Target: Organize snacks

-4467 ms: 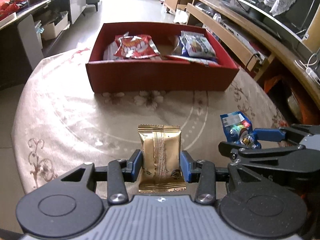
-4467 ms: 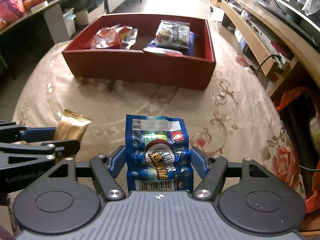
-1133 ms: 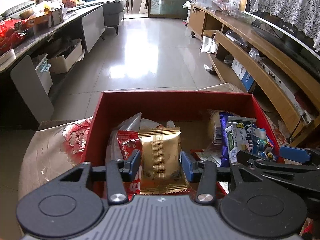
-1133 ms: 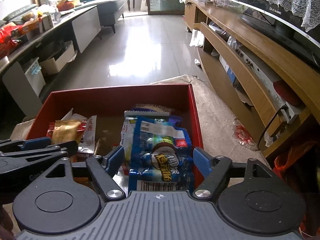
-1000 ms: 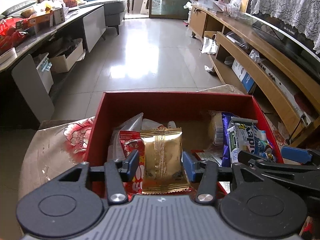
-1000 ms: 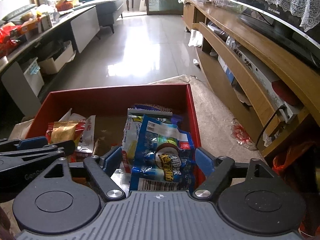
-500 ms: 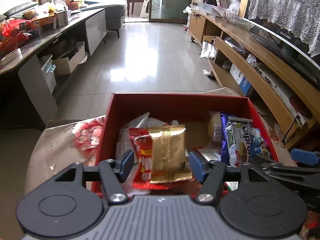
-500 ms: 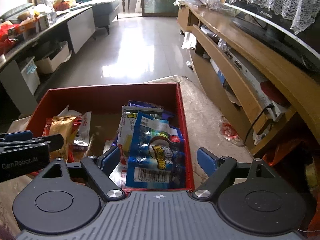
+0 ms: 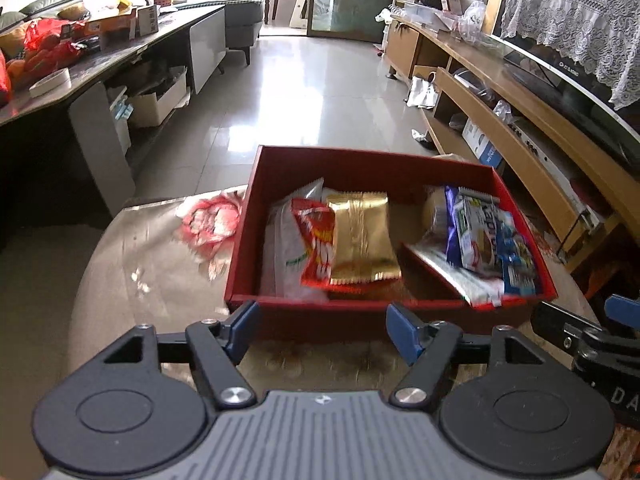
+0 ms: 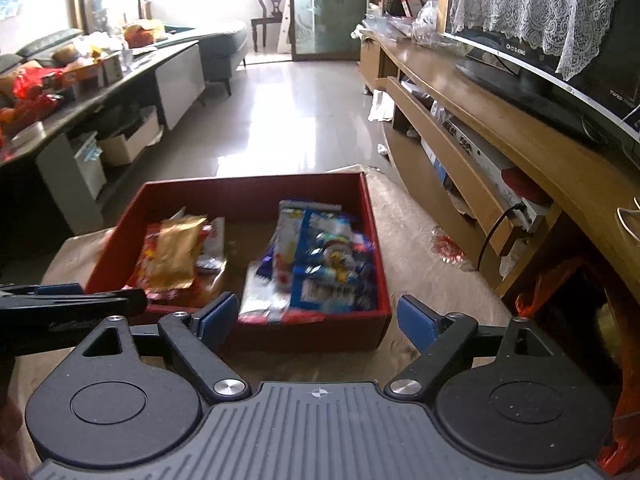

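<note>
left gripper [image 9: 322, 332]: jaws just opening, empty; gold packet [image 9: 362, 238] dropped left in red box [image 9: 372, 168]
right gripper [image 10: 316, 318]: jaws just opening, empty; blue packet [image 10: 332, 272] on right pile

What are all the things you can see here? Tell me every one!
Box: one, red, open, on the table.
Gold snack packet: one, gold, left half of the box, lying on a red packet.
Red snack packet: one, red and white, under the gold one.
White packet: one, white, far left in the box.
Blue snack packets: several, blue and white, piled in the right half; exact count unclear.
Table: one, beige floral cloth.
TV cabinet: one, wooden, right side of the room.
Left gripper: one, black with blue pads, open, empty.
Right gripper: one, same colours, open, empty.
</note>
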Tool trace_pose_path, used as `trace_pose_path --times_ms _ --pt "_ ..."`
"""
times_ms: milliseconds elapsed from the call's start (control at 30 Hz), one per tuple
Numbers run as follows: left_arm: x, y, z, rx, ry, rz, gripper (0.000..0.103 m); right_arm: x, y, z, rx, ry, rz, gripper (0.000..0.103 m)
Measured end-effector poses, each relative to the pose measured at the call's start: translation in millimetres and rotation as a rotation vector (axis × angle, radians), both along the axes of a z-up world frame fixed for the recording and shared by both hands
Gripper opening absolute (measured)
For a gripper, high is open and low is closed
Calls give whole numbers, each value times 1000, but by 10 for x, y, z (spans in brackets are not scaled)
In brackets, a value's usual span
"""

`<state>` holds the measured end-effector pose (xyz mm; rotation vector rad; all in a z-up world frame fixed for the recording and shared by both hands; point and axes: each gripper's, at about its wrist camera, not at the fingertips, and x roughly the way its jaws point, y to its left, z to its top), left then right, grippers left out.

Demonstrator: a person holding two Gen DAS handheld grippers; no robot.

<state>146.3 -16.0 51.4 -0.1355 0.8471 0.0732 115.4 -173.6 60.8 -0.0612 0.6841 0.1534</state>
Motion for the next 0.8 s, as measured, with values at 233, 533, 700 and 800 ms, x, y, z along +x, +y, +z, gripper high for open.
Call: trace_pose_path --times_ms 233,533,700,800 --pt "-317 8 -36 -3 11 -4 80 -325 15 -65 23 6 -5 91" --pt "-681 16 -162 22 45 11 91 -664 -24 -167 37 17 -25 94" --pt "-862 -5 -260 63 68 5 93 -788 -25 -264 27 43 -35 94" --pt "-956 -2 -275 70 68 9 94 -854 -16 -310 18 58 -39 95"
